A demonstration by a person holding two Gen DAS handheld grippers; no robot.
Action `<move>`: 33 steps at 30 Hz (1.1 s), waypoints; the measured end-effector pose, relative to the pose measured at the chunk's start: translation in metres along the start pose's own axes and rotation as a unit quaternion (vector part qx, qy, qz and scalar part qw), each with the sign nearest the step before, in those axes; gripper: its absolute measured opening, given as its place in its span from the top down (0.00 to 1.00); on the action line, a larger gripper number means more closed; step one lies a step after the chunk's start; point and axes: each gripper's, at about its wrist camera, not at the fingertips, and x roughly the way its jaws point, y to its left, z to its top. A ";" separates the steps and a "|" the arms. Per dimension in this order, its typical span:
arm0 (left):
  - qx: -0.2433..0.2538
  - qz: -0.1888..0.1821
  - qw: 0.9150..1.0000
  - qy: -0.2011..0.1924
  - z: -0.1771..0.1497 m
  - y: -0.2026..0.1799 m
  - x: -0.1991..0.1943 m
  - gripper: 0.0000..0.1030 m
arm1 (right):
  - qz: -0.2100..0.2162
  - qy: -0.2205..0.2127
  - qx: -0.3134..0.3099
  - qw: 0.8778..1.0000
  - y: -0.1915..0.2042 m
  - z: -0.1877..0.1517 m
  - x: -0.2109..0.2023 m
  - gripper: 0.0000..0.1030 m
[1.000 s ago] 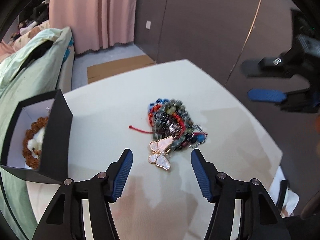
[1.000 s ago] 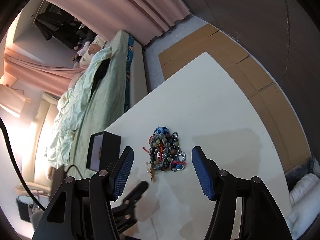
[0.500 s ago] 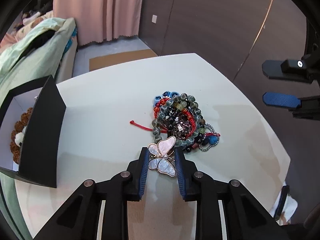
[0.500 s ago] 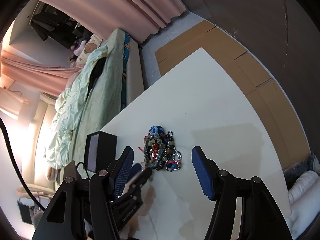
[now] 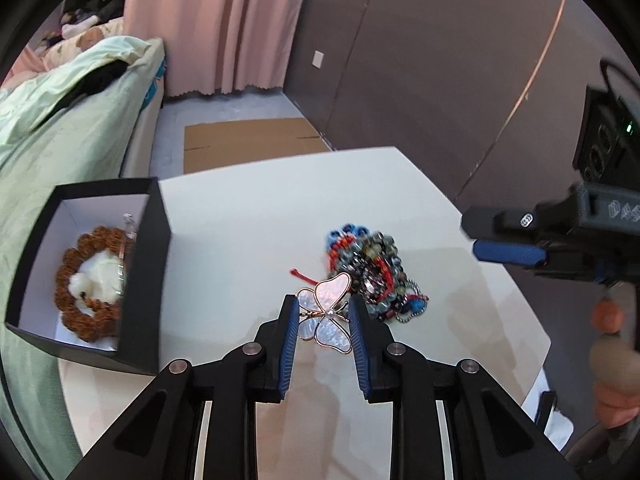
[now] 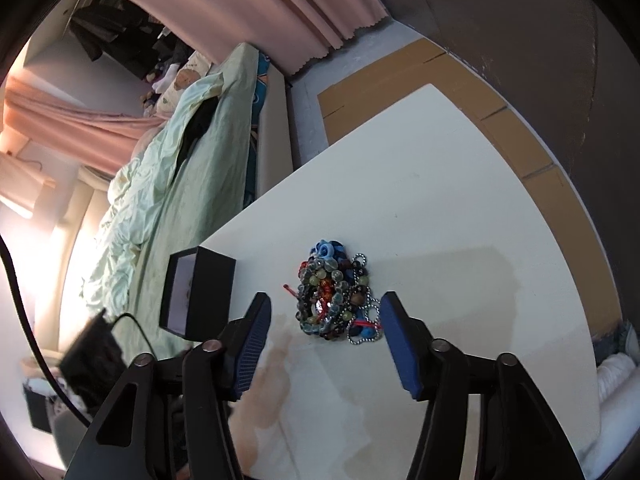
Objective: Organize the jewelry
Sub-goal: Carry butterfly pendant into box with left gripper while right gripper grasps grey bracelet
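My left gripper (image 5: 323, 322) is shut on a pearly butterfly brooch (image 5: 327, 314) with a gold rim and holds it above the white table (image 5: 248, 216). A pile of beaded bracelets (image 5: 370, 270) lies just beyond it, also in the right wrist view (image 6: 338, 294). A black box (image 5: 146, 280) stands at the left, open, with a brown bead bracelet (image 5: 90, 280) inside; it shows in the right wrist view (image 6: 210, 292) too. My right gripper (image 6: 324, 344) is open and empty, hovering near the pile, and shows at the right in the left wrist view (image 5: 508, 250).
A bed with a pale green quilt (image 5: 60, 120) runs along the table's left side. Cardboard (image 5: 248, 140) lies on the floor beyond the table. Pink curtains (image 5: 224, 20) and a dark wall stand behind.
My left gripper closed on the butterfly brooch and lifted it off the table, away from the pile. The right gripper stayed open above the pile.
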 end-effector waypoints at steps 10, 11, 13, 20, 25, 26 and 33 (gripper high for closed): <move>-0.030 0.000 0.999 -0.027 0.012 0.026 -0.025 0.74 | -0.022 0.020 -0.007 1.000 -0.001 0.005 0.033 0.73; -0.032 0.000 0.999 -0.030 0.013 0.028 -0.027 0.74 | -0.025 0.022 -0.006 0.999 -0.001 0.006 0.035 0.73; -0.040 0.000 0.999 -0.036 0.017 0.034 -0.032 0.74 | -0.031 0.026 -0.005 0.999 -0.003 0.007 0.040 0.73; -0.067 0.009 0.996 -0.056 0.023 0.056 -0.047 0.74 | -0.037 0.037 -0.003 0.999 -0.004 0.012 0.055 0.74; -0.082 0.014 0.995 -0.063 0.026 0.071 -0.053 0.74 | -0.036 0.041 -0.008 0.998 -0.002 0.015 0.059 0.77; -0.082 0.015 0.994 -0.064 0.026 0.072 -0.054 0.74 | -0.034 0.042 -0.008 0.999 -0.002 0.015 0.059 0.81; -0.105 0.033 0.991 -0.070 0.026 0.092 -0.061 0.74 | -0.011 0.035 -0.014 0.999 0.008 0.012 0.051 0.90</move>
